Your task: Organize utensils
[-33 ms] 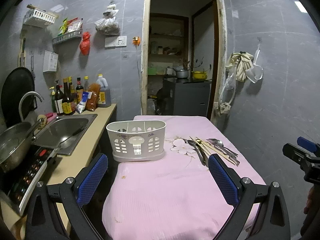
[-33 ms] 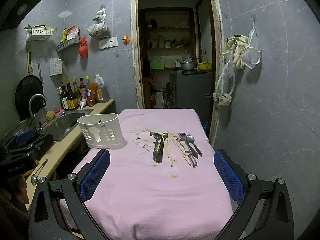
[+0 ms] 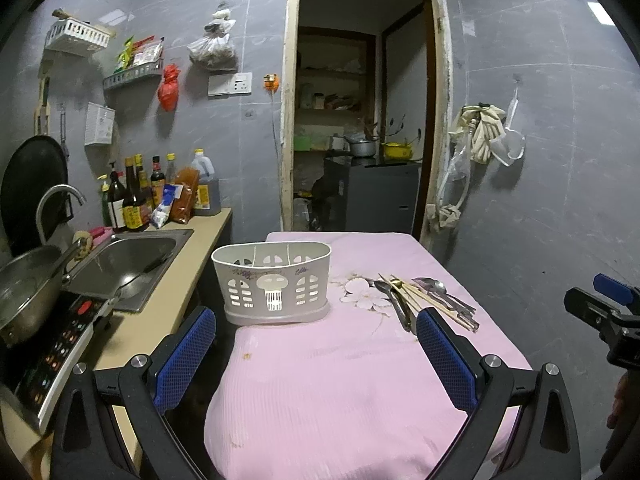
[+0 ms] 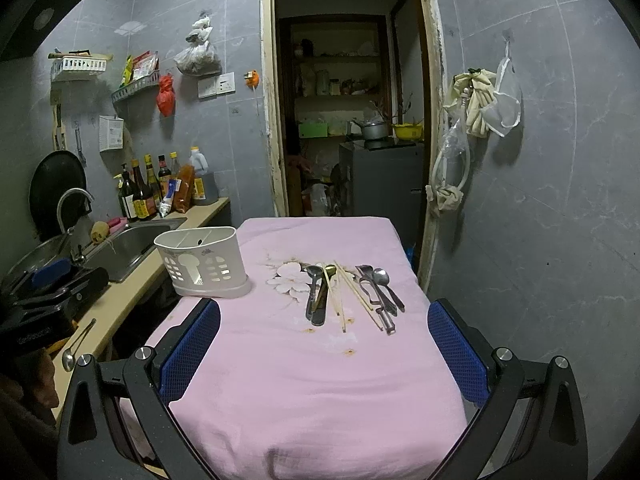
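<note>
A white slotted utensil holder [image 3: 274,282] [image 4: 202,264] stands on the left side of the pink-covered table [image 3: 340,380] [image 4: 312,380]. To its right lie dark spoons [image 4: 316,292], wooden chopsticks [image 4: 344,296] and metal spoons and forks [image 4: 380,292]; the pile also shows in the left wrist view [image 3: 424,300]. My left gripper [image 3: 316,360] is open and empty, above the table's near edge, in front of the holder. My right gripper [image 4: 324,356] is open and empty, short of the utensils.
A counter [image 3: 160,300] with a sink [image 3: 128,260], a pot [image 3: 24,292], a cooktop [image 3: 60,344] and bottles [image 3: 136,196] runs along the left. A loose spoon [image 4: 78,346] lies on the counter. A doorway [image 3: 360,140] opens behind the table. A grey wall [image 4: 540,200] is close on the right.
</note>
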A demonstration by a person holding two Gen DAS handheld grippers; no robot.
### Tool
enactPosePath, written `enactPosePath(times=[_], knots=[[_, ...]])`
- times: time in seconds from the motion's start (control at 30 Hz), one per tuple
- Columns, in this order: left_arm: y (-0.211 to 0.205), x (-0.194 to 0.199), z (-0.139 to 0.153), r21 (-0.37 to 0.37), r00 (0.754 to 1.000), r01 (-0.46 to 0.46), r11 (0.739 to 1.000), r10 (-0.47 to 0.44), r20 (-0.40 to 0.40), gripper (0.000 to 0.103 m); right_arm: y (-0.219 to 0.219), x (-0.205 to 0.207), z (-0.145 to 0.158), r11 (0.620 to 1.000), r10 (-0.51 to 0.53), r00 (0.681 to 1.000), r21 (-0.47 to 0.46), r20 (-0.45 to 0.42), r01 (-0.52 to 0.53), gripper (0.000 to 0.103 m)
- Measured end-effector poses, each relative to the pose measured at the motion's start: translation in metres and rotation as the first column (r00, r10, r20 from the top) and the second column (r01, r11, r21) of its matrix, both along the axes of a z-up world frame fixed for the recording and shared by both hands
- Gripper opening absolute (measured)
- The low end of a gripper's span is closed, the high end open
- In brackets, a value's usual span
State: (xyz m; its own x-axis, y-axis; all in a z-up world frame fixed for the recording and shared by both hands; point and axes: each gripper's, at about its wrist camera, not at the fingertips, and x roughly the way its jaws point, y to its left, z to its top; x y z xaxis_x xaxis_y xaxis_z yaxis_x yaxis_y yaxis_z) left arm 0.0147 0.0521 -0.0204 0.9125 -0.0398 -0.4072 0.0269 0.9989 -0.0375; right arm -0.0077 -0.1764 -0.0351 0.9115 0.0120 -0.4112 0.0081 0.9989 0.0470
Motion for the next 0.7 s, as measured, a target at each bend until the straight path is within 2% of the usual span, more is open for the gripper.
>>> enactPosePath(times=[0.4, 0.7], knots=[[-0.02, 0.047, 0.001, -0.011, 1.0, 0.013, 1.0, -0.013, -0.024, 0.101, -0.032, 0.043, 0.02, 0.997, -0.078, 0.997, -0.002, 0.026, 0.078, 0.102], [-0.054, 0.115, -0.007, -0.008, 0.998, 0.04, 0.999, -0.041, -0.047, 0.101, -0.091, 0.123, 0.013, 0.996, -0.093, 0.996, -0.008, -0.007, 0.093, 0.102]])
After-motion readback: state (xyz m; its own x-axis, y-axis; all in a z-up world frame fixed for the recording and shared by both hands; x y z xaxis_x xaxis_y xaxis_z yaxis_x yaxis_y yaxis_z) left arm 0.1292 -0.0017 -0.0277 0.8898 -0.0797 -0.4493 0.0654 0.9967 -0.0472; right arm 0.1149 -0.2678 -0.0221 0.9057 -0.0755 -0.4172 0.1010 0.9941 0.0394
